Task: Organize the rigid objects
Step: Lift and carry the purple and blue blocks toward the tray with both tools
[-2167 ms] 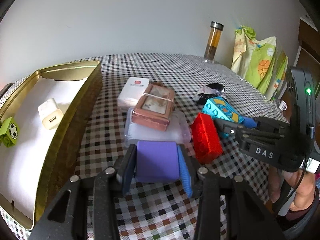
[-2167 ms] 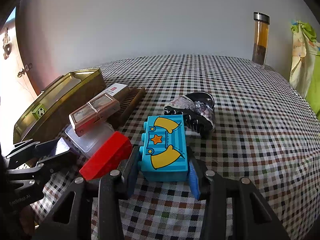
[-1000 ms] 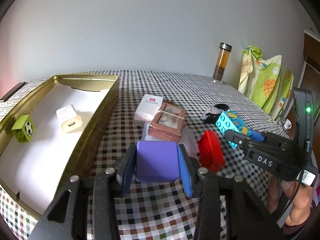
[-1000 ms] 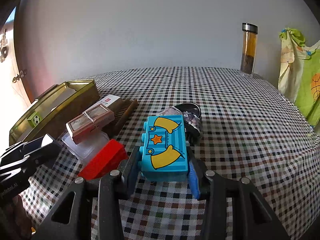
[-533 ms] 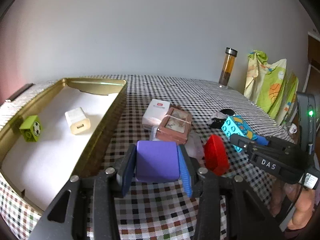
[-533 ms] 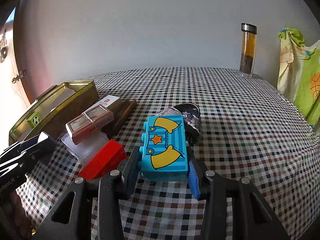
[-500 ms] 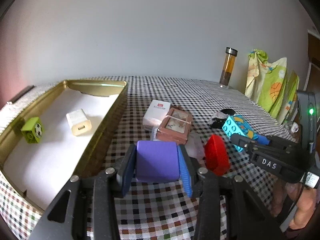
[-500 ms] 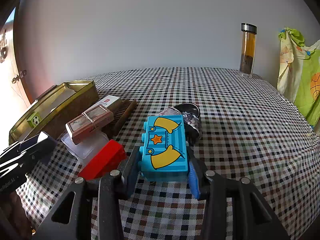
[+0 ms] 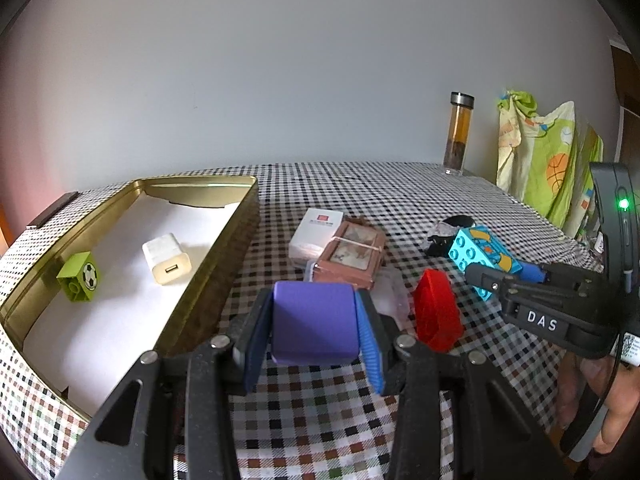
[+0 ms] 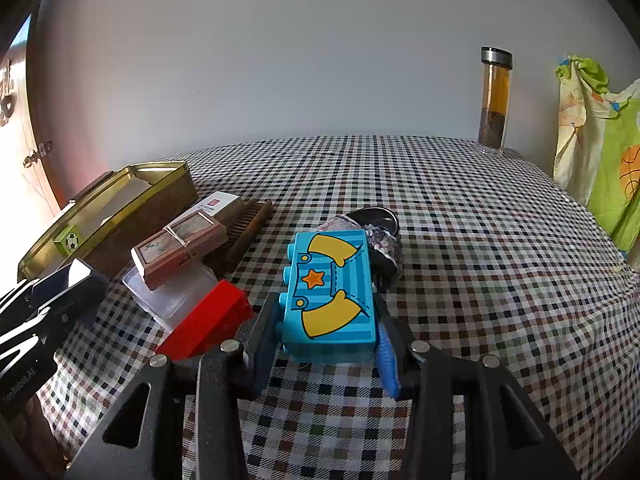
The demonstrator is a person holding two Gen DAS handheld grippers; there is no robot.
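Purple block [image 9: 314, 324], clenched in the left gripper [image 9: 314, 334] fingers, now rides higher toward the gold tin [image 9: 236, 240] at ten o'clock, while the right gripper [image 10: 328, 340] fingers clamp the blue brick [image 10: 332, 296], both likely bound for the tin.

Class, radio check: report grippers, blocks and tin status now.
Left gripper shut on purple block. Right gripper shut on blue toy brick. Gold tin open; red block between them.

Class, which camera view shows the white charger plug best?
The left wrist view: the white charger plug lies in plain sight on the gold tin's white liner. In the right wrist view the tin's wall hides it.
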